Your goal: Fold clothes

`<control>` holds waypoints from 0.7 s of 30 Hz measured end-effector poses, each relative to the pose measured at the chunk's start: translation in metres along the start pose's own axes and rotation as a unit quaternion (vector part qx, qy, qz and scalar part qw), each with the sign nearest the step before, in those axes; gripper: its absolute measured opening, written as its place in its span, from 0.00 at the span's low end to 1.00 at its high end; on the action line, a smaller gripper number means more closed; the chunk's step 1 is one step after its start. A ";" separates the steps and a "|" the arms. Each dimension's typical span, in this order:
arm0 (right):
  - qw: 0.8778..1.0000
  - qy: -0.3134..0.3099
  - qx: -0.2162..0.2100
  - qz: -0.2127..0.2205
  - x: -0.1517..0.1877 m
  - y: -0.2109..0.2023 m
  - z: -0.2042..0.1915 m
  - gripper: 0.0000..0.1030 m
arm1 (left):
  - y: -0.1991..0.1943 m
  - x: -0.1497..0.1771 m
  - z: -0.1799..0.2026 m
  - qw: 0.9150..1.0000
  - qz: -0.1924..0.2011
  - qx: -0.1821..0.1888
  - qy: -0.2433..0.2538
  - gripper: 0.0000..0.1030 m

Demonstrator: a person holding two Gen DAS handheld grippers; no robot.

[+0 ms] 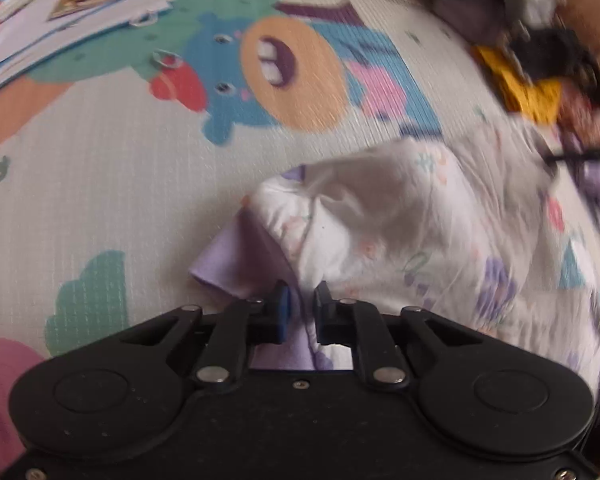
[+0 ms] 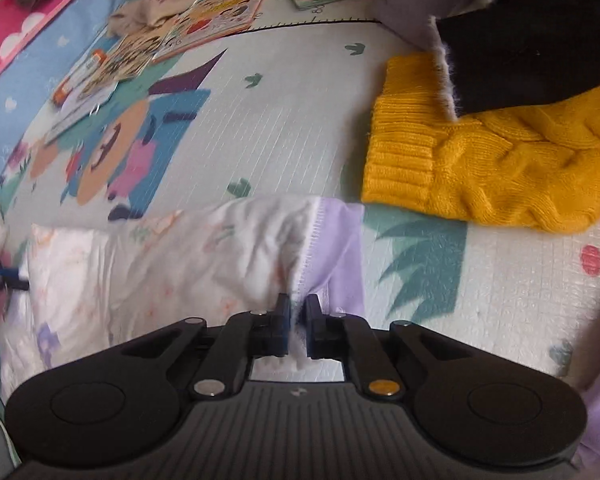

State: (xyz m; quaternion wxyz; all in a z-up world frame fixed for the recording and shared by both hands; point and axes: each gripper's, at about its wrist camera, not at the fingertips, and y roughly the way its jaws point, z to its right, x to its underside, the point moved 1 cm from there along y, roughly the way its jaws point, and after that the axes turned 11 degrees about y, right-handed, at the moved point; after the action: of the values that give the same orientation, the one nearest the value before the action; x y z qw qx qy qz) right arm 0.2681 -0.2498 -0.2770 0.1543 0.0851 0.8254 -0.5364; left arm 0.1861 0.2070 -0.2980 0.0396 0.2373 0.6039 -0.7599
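the left gripper [image 1: 300, 312] has its fingers drawn narrow on a pinch of fabric where the white floral garment [image 1: 380, 220] meets its lilac cuff [image 1: 228, 264]; cloth fills the gap between the pads. the right gripper [image 2: 298, 322] is likewise clamped, fingers nearly touching, on the same garment right at the seam between white body and lilac band [image 2: 340, 248]. in the right wrist view the other gripper's tip shows at the far left edge, at the garment's opposite end, so the piece is held at two ends and lies rumpled across the play mat [image 2: 284, 120] between them.

the garment sits on the floor mat, not spread flat: it bunches and humps in the middle in both views.

risks, as a judgement: each grip looks thin, only an edge of cloth between the fingers, so a quick lift or pull apart could slide the fabric out of one side. the humped middle may fold in crooked or trap a crease. just beyond the right gripper lies a yellow knit sweater [image 2: 492, 160] with a dark garment [image 2: 540, 48] on it; a wide swing could drag the cloth onto them. picture books [image 2: 188, 28] lie further off.
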 end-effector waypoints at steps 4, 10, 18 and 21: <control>0.996 0.079 -0.007 0.035 0.028 -0.041 0.029 0.08 | 0.000 -0.017 -0.015 0.999 -0.009 -0.008 -0.034 0.12; 0.996 0.093 0.012 0.008 0.068 -0.038 0.033 0.21 | -0.014 -0.038 -0.011 0.996 0.006 -0.079 0.031 0.43; 0.997 -0.032 0.014 0.075 0.051 -0.055 -0.006 0.36 | -0.016 -0.040 0.019 0.988 0.053 -0.016 0.145 0.43; 0.995 -0.093 -0.011 0.030 0.063 -0.040 -0.035 0.34 | 0.010 -0.033 0.038 0.982 0.025 -0.018 0.185 0.43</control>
State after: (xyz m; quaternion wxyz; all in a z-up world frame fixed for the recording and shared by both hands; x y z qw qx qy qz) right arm 0.1908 -0.2362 -0.2516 0.2473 0.0578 0.8106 -0.5277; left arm 0.2066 0.1614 -0.2873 -0.0490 0.3880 0.6079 -0.6910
